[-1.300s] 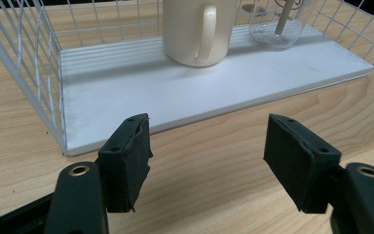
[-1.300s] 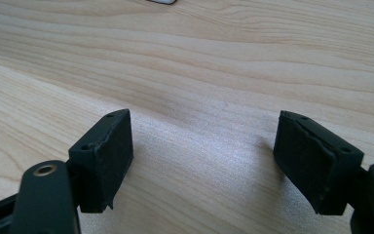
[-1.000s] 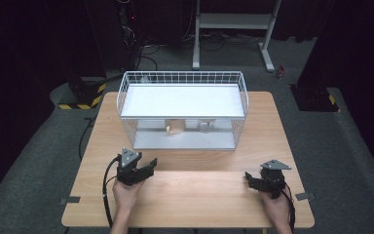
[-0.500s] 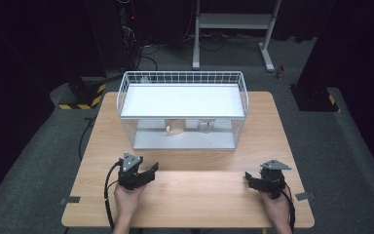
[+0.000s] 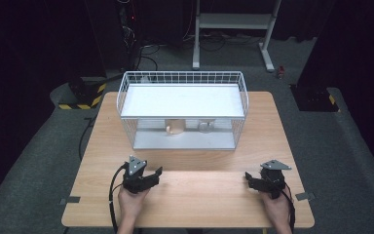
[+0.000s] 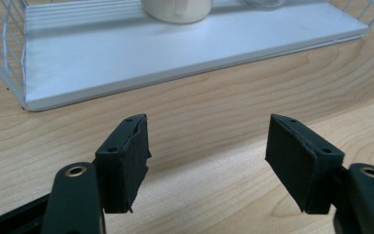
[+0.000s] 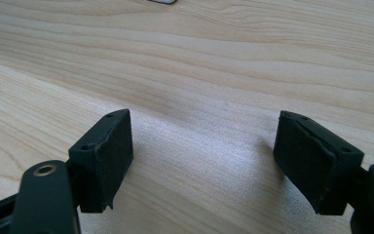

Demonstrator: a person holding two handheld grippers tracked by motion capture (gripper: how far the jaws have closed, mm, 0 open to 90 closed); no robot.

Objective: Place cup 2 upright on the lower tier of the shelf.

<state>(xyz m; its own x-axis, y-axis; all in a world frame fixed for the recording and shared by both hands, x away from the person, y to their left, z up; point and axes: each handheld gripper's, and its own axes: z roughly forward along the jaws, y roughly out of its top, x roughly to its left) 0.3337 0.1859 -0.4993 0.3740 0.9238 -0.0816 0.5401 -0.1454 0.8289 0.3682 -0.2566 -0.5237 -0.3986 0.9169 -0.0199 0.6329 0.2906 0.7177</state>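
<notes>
High view: left gripper (image 5: 152,174) and right gripper (image 5: 251,178) rest near the table's (image 5: 195,161) front edge, well apart; a wire rack (image 5: 182,110) behind holds a mug (image 5: 176,126). Left gripper view: jaws wide, empty, facing the mug (image 6: 177,9). Right gripper view: jaws wide, empty, over bare wood.
</notes>
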